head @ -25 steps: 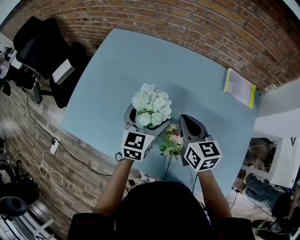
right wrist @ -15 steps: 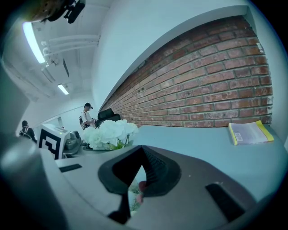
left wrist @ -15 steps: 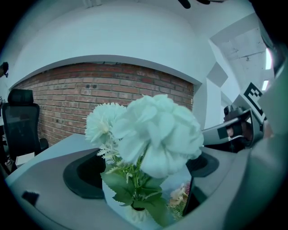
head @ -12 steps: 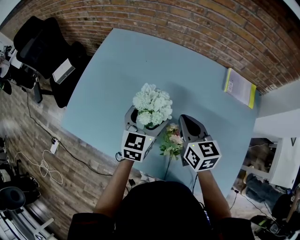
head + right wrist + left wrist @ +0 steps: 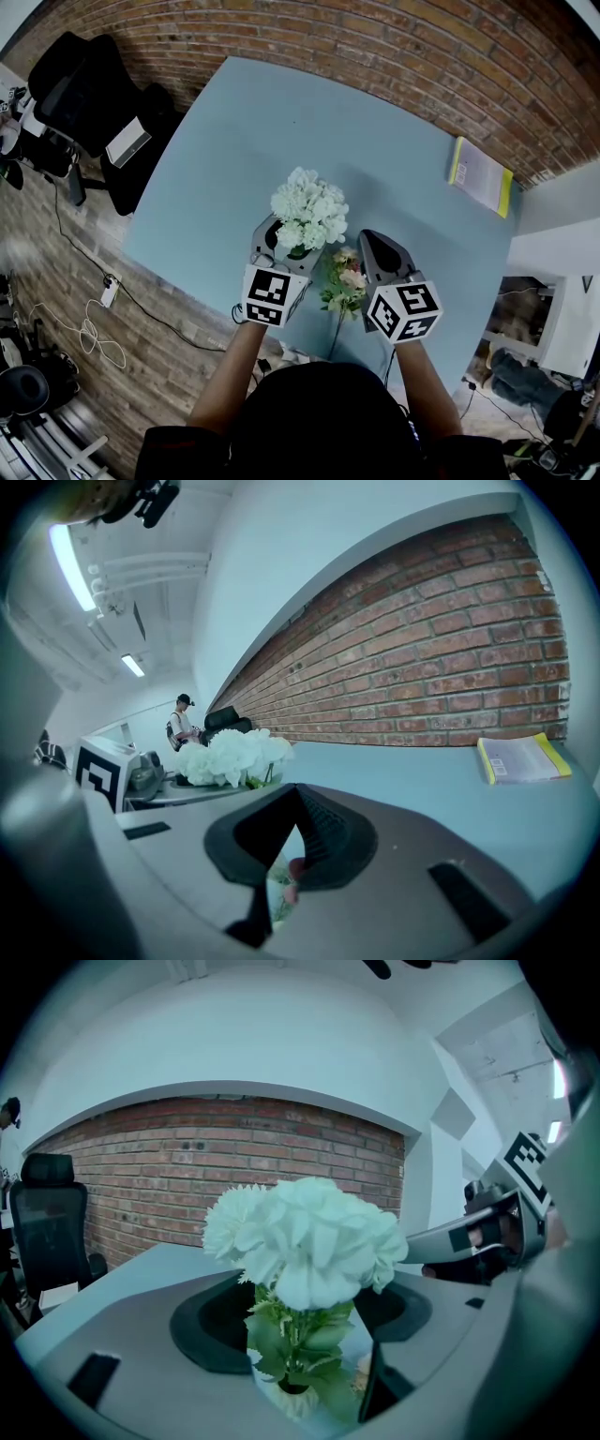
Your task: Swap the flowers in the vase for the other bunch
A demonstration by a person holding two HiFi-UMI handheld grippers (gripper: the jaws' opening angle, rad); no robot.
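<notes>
L claw half-wide, jaws just been closing round vase w/ white flowers, not clamped yet. R claw pinched together, empty, beside pink bunch lying on surface.

A pale blue table fills the middle of the head view, its far edge against a red brick wall that runs across the top of the frame. At the upper right a thin booklet with a yellow edge lies flat on the table, close to the wall. At the upper left a black office chair stands on a wooden floor, with a flat grey-white thing on it. Loose cables trail over the floor at the left. At the left of the right gripper view, far off, stands a person, with strip lights overhead
</notes>
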